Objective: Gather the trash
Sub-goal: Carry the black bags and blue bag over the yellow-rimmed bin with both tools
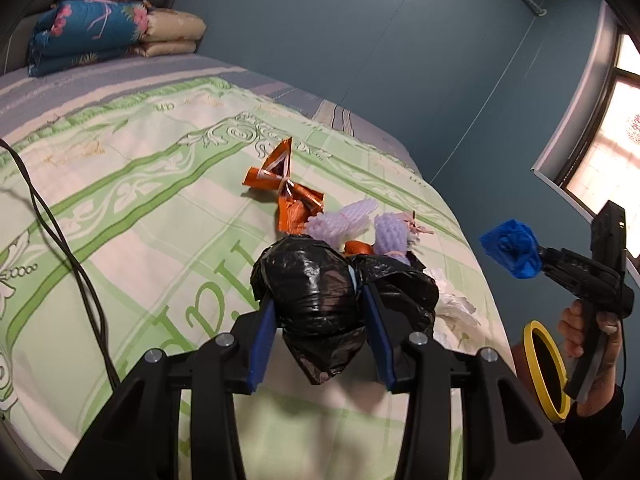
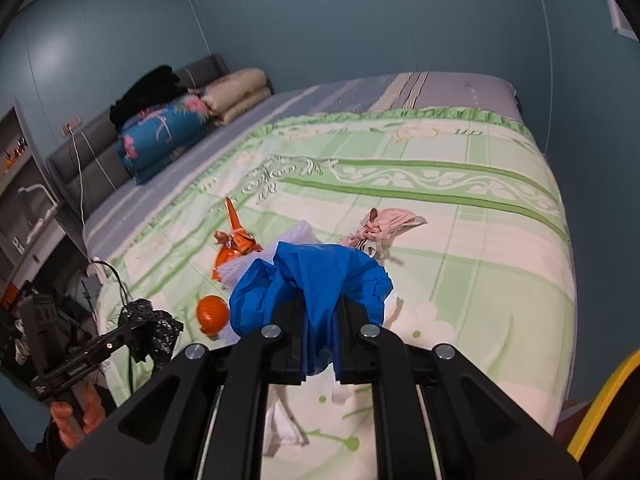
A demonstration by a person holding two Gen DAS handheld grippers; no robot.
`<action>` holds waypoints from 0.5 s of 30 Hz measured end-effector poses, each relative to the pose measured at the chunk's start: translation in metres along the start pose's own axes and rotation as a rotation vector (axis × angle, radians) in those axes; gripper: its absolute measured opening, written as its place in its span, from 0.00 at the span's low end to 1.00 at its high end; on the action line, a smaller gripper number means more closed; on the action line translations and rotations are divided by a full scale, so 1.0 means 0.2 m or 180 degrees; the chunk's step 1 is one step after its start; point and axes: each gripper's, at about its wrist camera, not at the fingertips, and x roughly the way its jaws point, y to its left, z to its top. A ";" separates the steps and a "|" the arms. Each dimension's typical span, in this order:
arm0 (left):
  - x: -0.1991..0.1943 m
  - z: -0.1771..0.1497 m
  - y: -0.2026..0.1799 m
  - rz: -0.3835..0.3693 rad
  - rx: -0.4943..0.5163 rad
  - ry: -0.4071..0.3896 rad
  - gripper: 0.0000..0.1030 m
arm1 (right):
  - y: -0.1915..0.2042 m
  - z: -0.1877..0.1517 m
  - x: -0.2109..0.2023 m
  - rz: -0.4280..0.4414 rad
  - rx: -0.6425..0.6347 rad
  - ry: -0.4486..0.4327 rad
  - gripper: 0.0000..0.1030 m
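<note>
Left wrist view: my left gripper point(image 1: 320, 312) held crumpled black plastic bag point(image 1: 316, 292) between blue pads, jaws closed on it, above bed point(image 1: 120, 208). My right gripper point(image 2: 320, 332) had jaws clamped on blue plastic wad point(image 2: 312, 280), also lifted over bed. On green-patterned cover lay orange foil wrapper point(image 1: 284, 184), white foam nets point(image 1: 344, 220), pink crumpled piece point(image 2: 384, 228), orange round thing point(image 2: 213, 313), white tissue point(image 1: 456, 304). Yellow-rimmed bin point(image 1: 548, 368) stood beside bed, near right hand point(image 1: 588, 332).
</note>
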 end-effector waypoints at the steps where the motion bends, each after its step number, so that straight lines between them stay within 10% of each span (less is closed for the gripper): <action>1: -0.01 0.00 -0.01 0.0001 0.0020 -0.0017 0.39 | -0.01 -0.01 -0.05 0.0015 0.0028 -0.0040 0.08; 15: -0.19 0.07 -0.46 -0.0290 0.0504 -0.0240 0.39 | -0.17 -0.10 -0.62 -0.0016 0.0131 -0.0574 0.08</action>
